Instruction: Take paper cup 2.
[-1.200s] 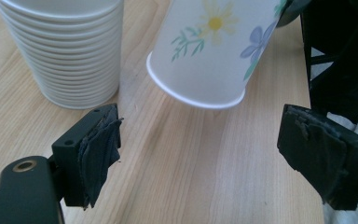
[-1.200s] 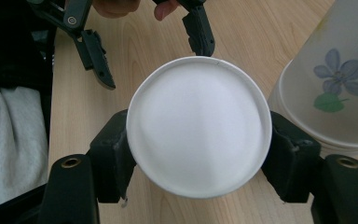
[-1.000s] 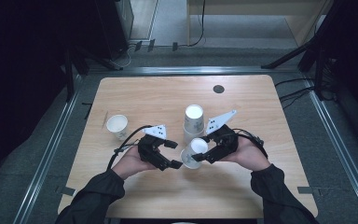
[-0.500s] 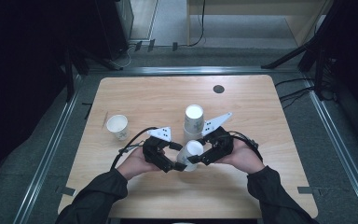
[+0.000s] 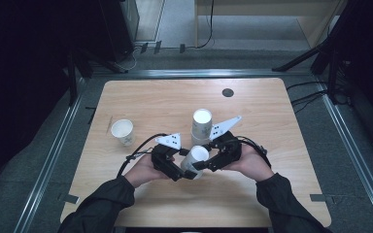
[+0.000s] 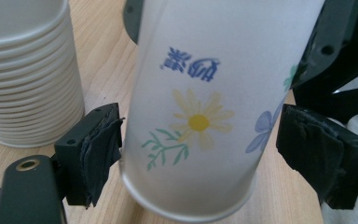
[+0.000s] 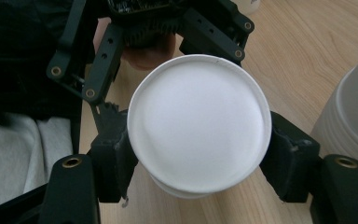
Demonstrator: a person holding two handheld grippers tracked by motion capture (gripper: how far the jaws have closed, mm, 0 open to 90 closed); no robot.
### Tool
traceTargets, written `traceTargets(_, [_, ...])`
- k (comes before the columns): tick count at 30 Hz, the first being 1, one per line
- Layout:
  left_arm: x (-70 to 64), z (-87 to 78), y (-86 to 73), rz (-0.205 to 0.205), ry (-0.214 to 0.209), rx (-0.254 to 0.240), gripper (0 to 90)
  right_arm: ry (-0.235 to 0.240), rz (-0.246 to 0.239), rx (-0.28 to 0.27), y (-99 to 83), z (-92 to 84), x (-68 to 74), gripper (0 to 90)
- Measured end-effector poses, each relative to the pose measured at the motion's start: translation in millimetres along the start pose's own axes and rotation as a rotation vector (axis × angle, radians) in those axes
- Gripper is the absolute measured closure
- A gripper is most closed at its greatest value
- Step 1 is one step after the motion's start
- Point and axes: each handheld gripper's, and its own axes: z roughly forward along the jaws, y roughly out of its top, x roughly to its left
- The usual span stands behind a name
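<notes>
The high view is dim: the table [image 5: 272, 121] is evenly lit from above, while the surroundings from nine through three o'clock sink into near black. Shadows are soft. Both gripper views are brighter, close objects slightly blurred, with no harsh glare.

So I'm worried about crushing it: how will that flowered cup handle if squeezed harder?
The cup looks like thin paper, so probably light and easily dented. Its smooth tapered wall may slip. The right claw grips near its rim, likely the stiffest part.
</notes>
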Motion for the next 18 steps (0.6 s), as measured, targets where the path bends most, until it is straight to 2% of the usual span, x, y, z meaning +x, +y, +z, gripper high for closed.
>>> traceTargets(3, [0.2, 0.4, -0.3, -0.001, 0.003, 0.004, 15.0, 0.008, 0.005, -0.012, 1.1, -1.0, 0.2, 34.4])
traceTargets(6, [0.4, -1.2, -0.7, 0.009, 0.017, 0.002, 21.6, 0.012, 0.005, -0.021, 1.0, -2.5, -0.3, 34.5])
traceTargets(9, [-1.6, -3.2, -0.1, 0.036, 0.017, -0.006, 25.3, 0.014, 0.009, -0.026, 1.1, -3.3, -0.6, 34.2])
traceTargets(14, [-2.6, -4.4, 0.1, 0.053, 0.023, 0.004, 29.1, 0.005, -0.002, -0.021, 1.0, -3.1, 0.6, 34.2])
traceTargets(18, [-0.5, -8.9, 0.0, 0.034, 0.014, 0.002, 30.1, -0.015, -0.033, -0.023, 0.8, -4.2, 2.5, 29.9])
